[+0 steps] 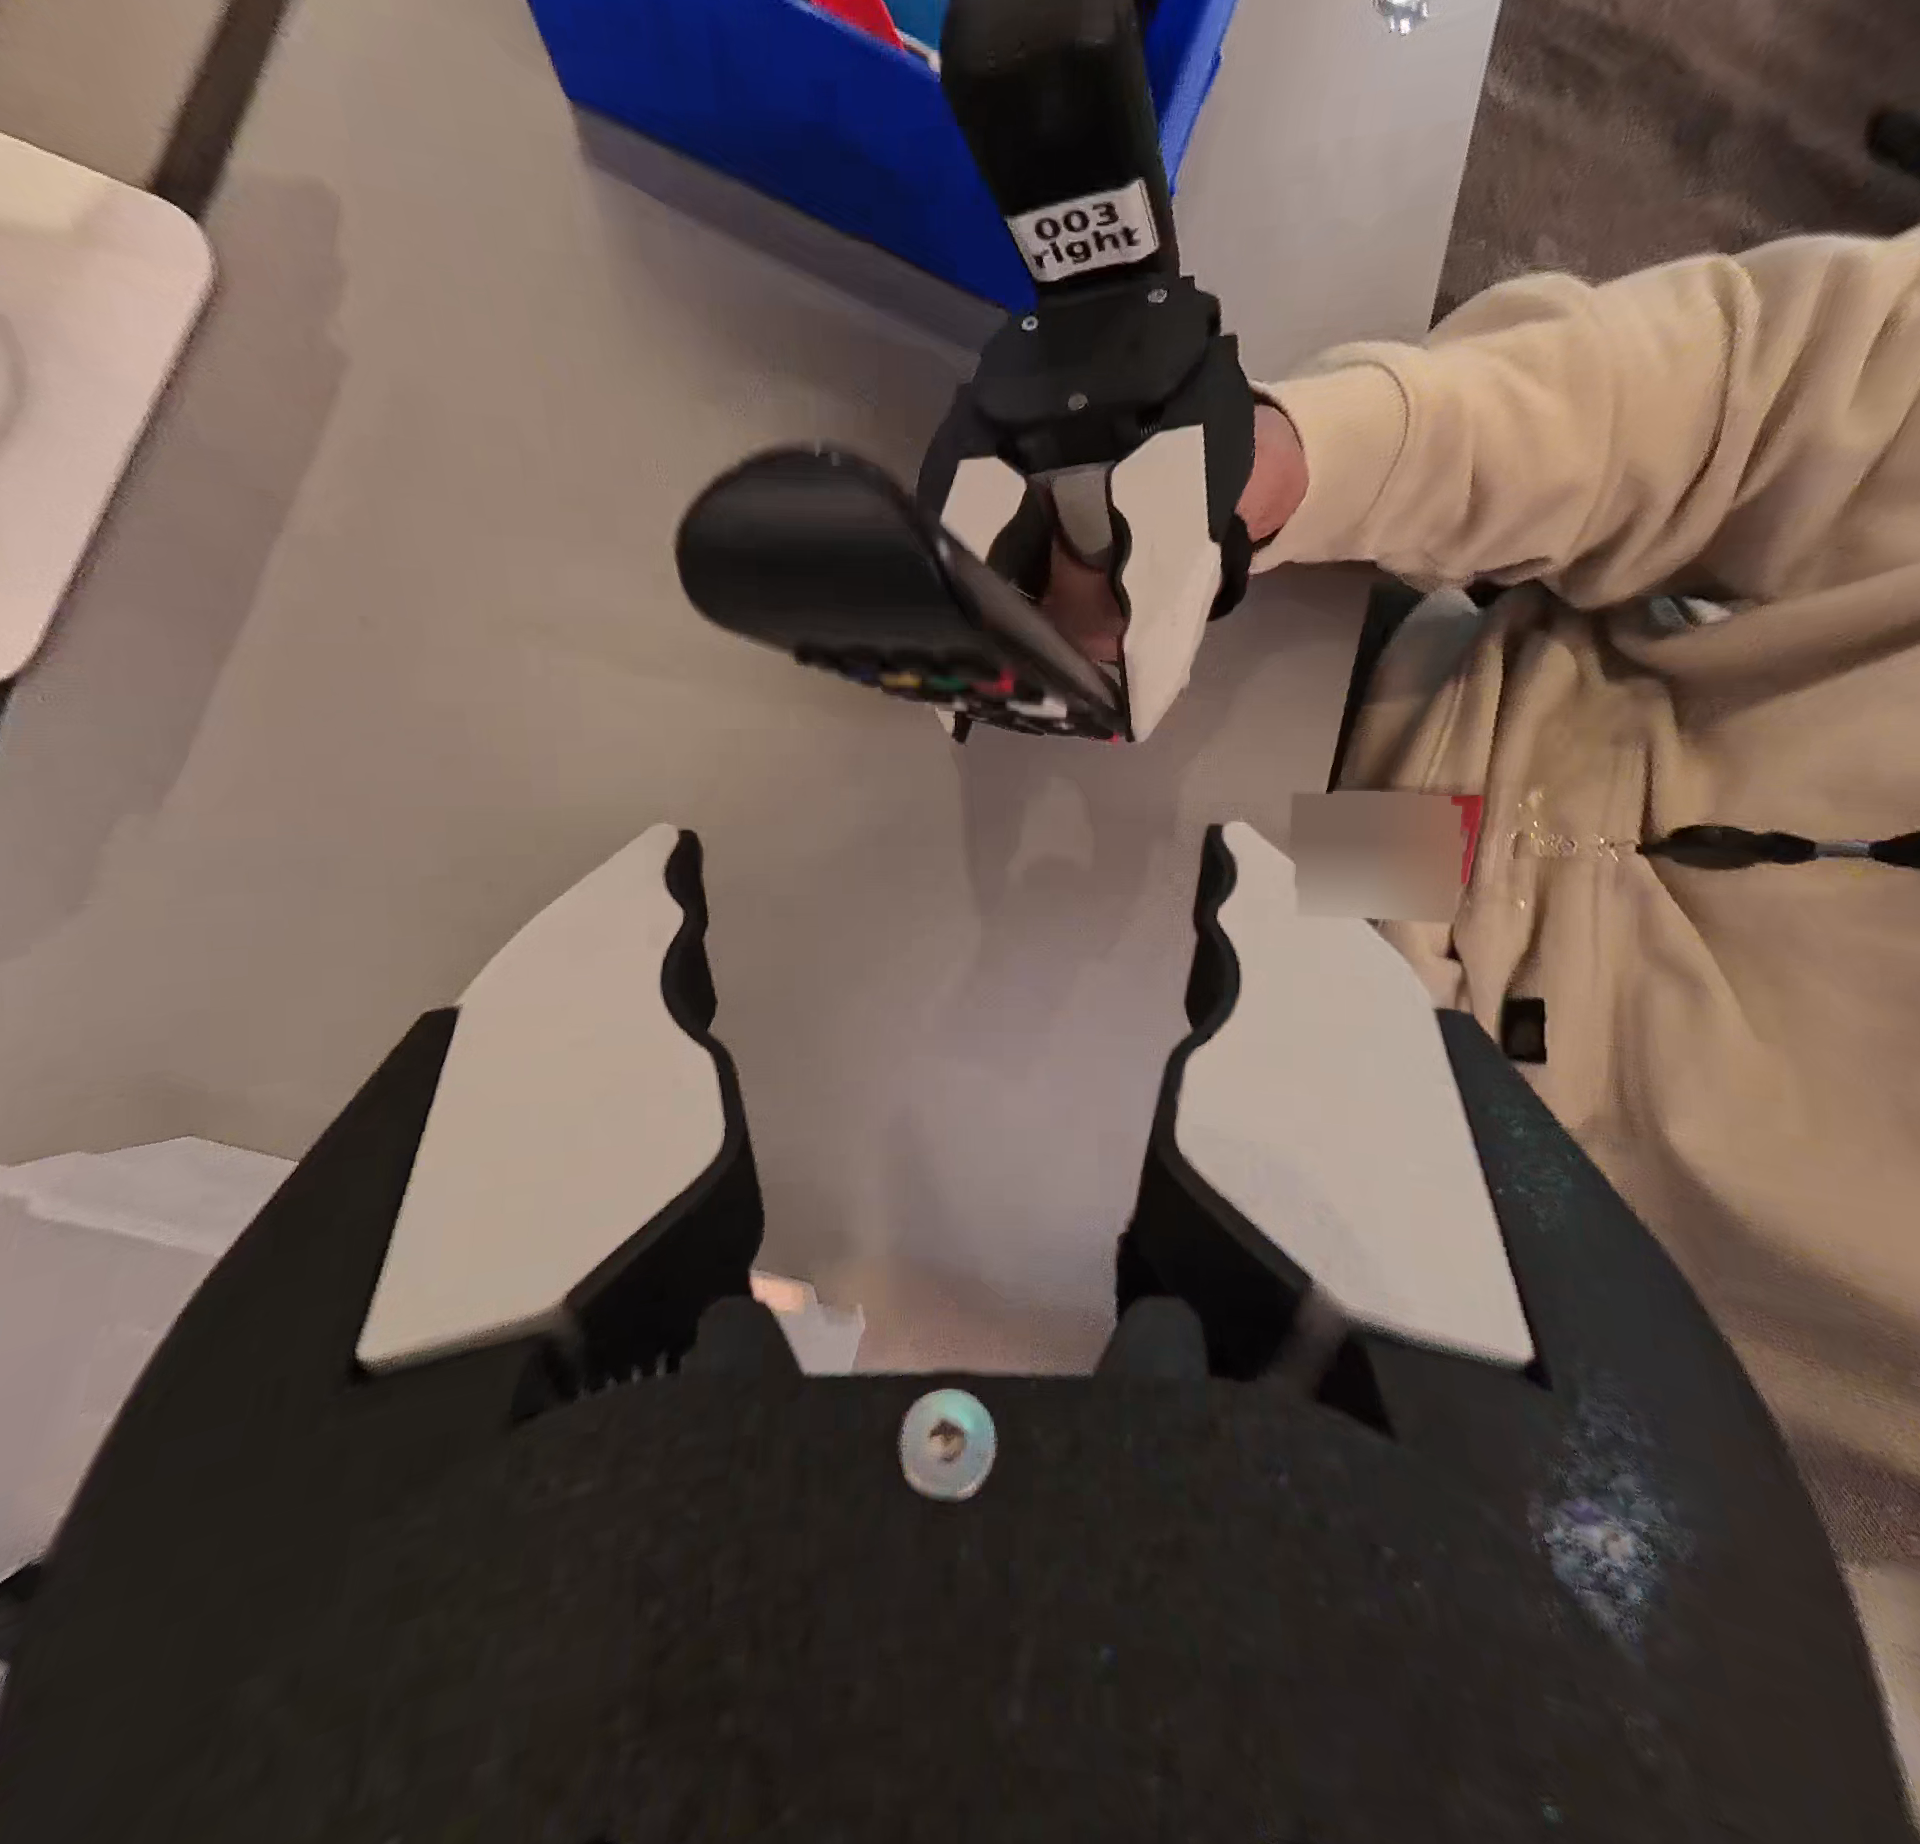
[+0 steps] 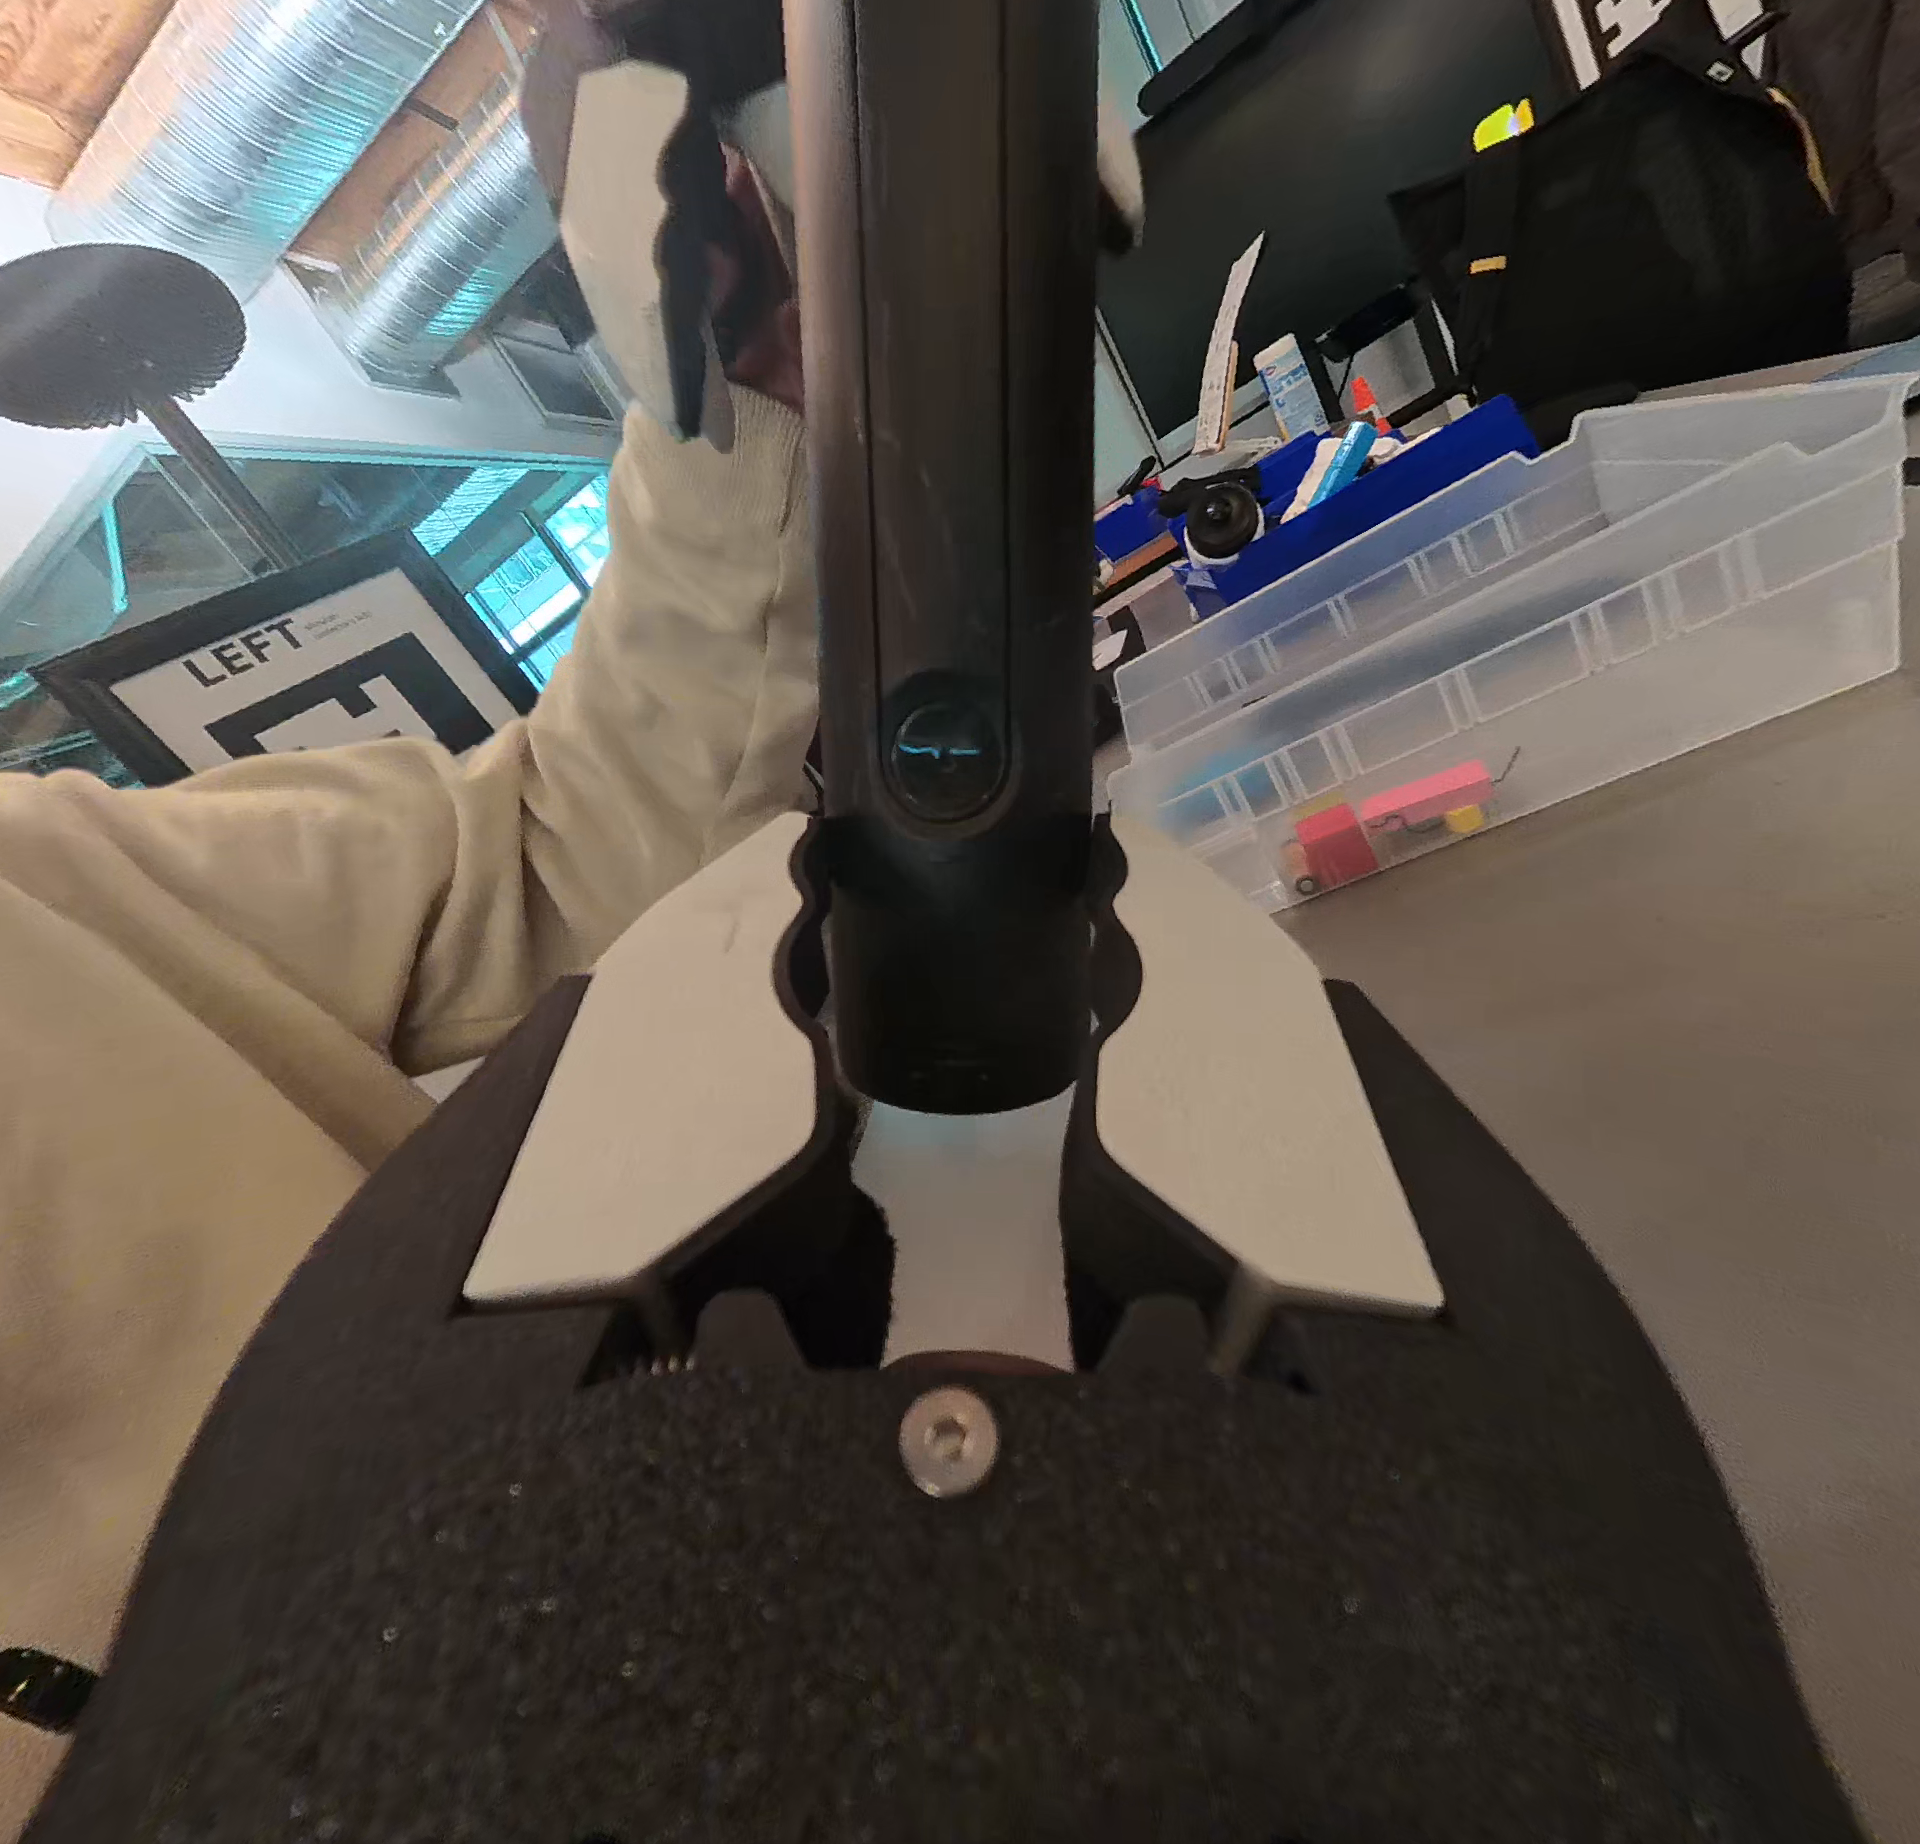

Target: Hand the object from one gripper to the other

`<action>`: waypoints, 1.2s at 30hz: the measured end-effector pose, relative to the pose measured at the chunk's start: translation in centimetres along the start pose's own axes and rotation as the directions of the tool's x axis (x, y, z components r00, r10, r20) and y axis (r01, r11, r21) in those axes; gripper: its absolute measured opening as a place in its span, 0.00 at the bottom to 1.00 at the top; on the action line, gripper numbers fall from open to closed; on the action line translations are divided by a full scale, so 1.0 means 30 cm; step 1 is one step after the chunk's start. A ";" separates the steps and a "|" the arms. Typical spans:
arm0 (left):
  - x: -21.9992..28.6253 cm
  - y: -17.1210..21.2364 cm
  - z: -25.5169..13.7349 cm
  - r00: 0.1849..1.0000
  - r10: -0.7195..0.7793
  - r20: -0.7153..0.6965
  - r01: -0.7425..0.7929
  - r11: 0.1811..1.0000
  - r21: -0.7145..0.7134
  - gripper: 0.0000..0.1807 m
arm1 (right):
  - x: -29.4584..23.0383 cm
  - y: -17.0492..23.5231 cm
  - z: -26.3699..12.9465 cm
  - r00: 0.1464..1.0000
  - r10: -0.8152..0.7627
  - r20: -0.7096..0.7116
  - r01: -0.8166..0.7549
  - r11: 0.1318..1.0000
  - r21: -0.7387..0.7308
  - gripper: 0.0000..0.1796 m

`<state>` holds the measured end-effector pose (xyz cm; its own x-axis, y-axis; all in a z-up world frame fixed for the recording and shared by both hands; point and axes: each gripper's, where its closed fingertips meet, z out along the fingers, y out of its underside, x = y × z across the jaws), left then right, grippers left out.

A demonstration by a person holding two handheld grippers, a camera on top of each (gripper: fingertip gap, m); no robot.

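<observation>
Two grippers are over the gray table (image 1: 416, 651). One, the right gripper (image 2: 951, 963), has its fingers squeezed tight on the end of a black remote (image 1: 831, 579), up in the air. Below it, the left gripper (image 1: 951, 921) has fingers spread wide, holding nothing.

Black hand-held gripper (image 1: 951, 849) with pale finger plates, silver screw; cream sleeve (image 1: 1579, 412).

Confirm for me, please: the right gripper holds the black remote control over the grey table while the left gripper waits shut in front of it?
Not quite: the left gripper is open, not shut, as the left wrist view shows. The right gripper does hold the black remote control over the grey table.
</observation>
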<state>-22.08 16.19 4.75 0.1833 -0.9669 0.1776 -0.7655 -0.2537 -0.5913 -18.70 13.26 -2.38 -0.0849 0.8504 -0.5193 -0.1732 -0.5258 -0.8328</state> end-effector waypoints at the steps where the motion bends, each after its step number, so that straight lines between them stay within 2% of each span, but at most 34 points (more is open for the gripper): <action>1: -0.003 -0.007 0.011 1.000 0.000 -0.013 -0.001 1.000 -0.031 0.51 | -0.001 0.005 0.004 1.000 0.000 0.002 0.000 1.000 -0.004 0.26; 5: 0.007 -0.035 0.038 0.995 -0.012 -0.103 0.001 0.995 -0.099 0.51 | -0.008 0.024 0.018 1.000 -0.006 0.007 0.006 1.000 -0.028 0.26; 10: -0.014 -0.020 0.072 0.994 -0.002 -0.112 -0.023 0.976 -0.218 0.51 | -0.018 0.039 0.030 1.000 -0.001 0.026 0.002 0.999 -0.047 0.27; 12: -0.011 -0.028 0.080 0.992 0.007 -0.127 -0.037 0.972 -0.233 0.45 | -0.021 0.049 0.034 1.000 -0.003 0.031 0.005 0.998 -0.063 0.27; 13: -0.005 -0.026 0.081 0.990 0.006 -0.144 -0.042 0.968 -0.249 0.34 | -0.021 0.051 0.036 1.000 -0.005 0.029 0.007 0.998 -0.066 0.27; 17: 0.017 0.007 0.082 0.981 -0.018 -0.194 -0.046 0.946 -0.320 0.29 | -0.016 0.063 0.032 1.000 -0.009 0.022 0.010 0.997 -0.083 0.26; 22: 0.020 0.010 0.077 0.981 -0.018 -0.195 -0.044 0.950 -0.308 0.29 | -0.015 0.050 0.020 0.999 0.005 0.038 -0.002 0.998 -0.064 0.26; 25: 0.014 0.023 0.067 0.983 -0.032 -0.183 -0.029 0.947 -0.321 0.41 | -0.007 0.044 0.012 0.999 0.015 0.033 -0.013 0.999 -0.052 0.27; 28: 0.001 0.034 0.064 0.985 -0.050 -0.166 -0.007 0.945 -0.326 0.44 | -0.007 0.040 0.010 0.999 0.021 0.036 -0.019 0.999 -0.042 0.27; 31: -0.002 0.035 0.065 0.984 -0.056 -0.170 0.000 0.951 -0.309 0.42 | -0.011 0.046 0.015 0.999 0.012 0.035 -0.010 0.999 -0.053 0.27; 33: 0.006 0.040 0.069 0.978 -0.068 -0.196 0.005 0.952 -0.307 0.33 | -0.016 0.047 0.020 0.999 0.016 0.039 -0.014 0.998 -0.053 0.27; 36: 0.011 0.058 0.078 0.976 -0.070 -0.207 0.000 0.948 -0.319 0.33 | -0.013 0.068 0.024 0.999 0.012 0.032 -0.010 0.997 -0.080 0.27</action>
<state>-21.92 15.35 1.95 0.1049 -0.9199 0.3778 -0.9222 -0.2321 -0.3093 -19.74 11.87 -3.73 -0.1182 0.8440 -0.5232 -0.0931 -0.5340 -0.8404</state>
